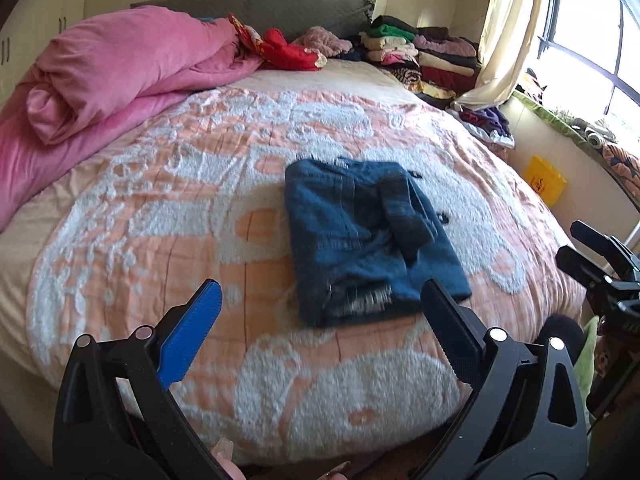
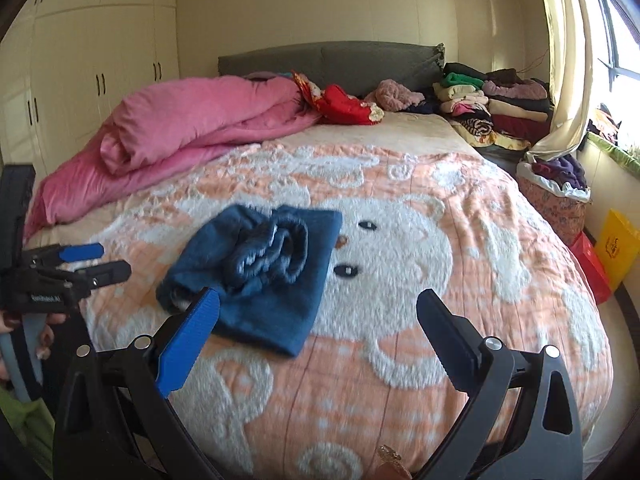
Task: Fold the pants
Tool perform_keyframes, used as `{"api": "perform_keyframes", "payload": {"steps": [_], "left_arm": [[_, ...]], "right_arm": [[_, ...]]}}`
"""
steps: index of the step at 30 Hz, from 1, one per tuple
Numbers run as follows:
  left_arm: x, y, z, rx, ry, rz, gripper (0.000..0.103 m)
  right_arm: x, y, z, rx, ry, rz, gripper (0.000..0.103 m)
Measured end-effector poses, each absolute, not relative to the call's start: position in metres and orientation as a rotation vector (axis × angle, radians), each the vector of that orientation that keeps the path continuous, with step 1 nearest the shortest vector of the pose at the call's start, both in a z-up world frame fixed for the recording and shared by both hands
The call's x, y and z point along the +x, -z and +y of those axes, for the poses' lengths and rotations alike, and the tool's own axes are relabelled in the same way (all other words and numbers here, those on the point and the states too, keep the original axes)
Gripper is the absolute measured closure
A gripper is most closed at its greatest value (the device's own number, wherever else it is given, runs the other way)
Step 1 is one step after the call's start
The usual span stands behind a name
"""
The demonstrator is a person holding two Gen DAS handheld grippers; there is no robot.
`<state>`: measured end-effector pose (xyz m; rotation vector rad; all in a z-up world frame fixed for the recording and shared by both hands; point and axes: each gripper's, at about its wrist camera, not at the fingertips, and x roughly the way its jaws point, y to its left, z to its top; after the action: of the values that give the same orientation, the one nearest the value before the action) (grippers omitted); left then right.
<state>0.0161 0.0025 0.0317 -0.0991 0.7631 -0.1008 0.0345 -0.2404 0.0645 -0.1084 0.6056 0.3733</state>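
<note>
Lying folded into a compact bundle, the blue pants [image 1: 370, 240] sit on the bed [image 1: 168, 216] roughly mid-width, toward the foot edge, on the peach-and-white bear blanket; nothing touches them. Left tongs [image 1: 322, 304] are spread wide apart, empty, hovering over the foot edge just short of the pants. Right tongs [image 2: 318, 312] are also spread wide, empty, over the foot edge, with the blue pad [image 2: 188, 344] overlapping the bundle's near corner in view; cannot tell if it touches. In the right wrist view the left tongs show at the left edge of the frame, clear of the bed's left side. Bunched pink duvet [image 1: 104, 80] fills the bed's left edge up to the head. At the head edge: red garment [image 1: 288, 50], a mauve fuzzy item [image 1: 324, 40], grey headboard [image 1: 256, 8]. Stacks of folded clothes [image 1: 416, 52] crowd the head-right corner. Off the right edge: a laundry basket [image 2: 556, 196] with purple clothing, a yellow bag [image 2: 616, 248], a red bag [image 2: 592, 268], cream curtain [image 2: 568, 80] and window. White wardrobe [image 2: 92, 68] stands beyond the left edge. Blanket between tongs and pants is bare.
</note>
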Motion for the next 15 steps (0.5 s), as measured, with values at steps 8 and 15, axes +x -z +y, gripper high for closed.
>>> {"api": "perform_keyframes", "payload": {"steps": [8,15], "left_arm": [[-0.002,-0.01,0.001,-0.117,0.109,0.796,0.01],[-0.001,0.005,0.001,-0.122,0.102,0.844,0.01]], "right_arm": [[0.021,-0.048,-0.24,-0.109,-0.375,0.655,0.005],[0.024,-0.034,-0.242,-0.095,-0.354,0.706,0.005]]}}
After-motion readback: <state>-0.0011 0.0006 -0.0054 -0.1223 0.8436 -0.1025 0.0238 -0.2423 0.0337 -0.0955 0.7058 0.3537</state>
